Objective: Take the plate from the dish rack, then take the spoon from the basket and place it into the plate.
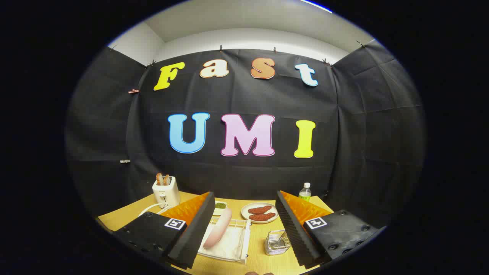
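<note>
Standing on edge in the white wire dish rack (pixel 229 244), the rigid, slippery pink plate (pixel 217 233) is best pinched at its rim; the tool (pixel 244 233) is held wide apart, empty.

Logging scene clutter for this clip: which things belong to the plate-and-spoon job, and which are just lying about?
Job: pink plate standing in the white dish rack; wire basket holding the spoon; open gripper.
Lying about: toaster, plate of food, bottle, small green dish.
</note>
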A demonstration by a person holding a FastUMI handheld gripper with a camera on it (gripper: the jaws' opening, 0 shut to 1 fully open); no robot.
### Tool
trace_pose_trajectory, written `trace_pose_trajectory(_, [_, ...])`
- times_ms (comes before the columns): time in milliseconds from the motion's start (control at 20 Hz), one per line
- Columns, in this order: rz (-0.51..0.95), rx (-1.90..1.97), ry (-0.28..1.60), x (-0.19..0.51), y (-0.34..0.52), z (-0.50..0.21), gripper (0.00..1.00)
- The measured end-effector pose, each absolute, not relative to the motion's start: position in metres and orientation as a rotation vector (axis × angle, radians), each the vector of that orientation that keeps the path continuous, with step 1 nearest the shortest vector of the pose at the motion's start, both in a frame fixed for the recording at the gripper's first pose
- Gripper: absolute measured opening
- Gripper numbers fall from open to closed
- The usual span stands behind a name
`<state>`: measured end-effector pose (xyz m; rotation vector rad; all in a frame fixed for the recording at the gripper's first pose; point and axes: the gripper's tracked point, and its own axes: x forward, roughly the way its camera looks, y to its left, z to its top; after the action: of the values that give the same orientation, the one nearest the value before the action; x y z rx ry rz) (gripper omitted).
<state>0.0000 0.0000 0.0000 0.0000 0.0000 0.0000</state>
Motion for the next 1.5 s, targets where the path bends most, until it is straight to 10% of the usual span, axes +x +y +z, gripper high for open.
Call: trace_pose_trajectory(1500, [-0.015,-0.039,0.222,0.043,0.012,-0.033,0.97])
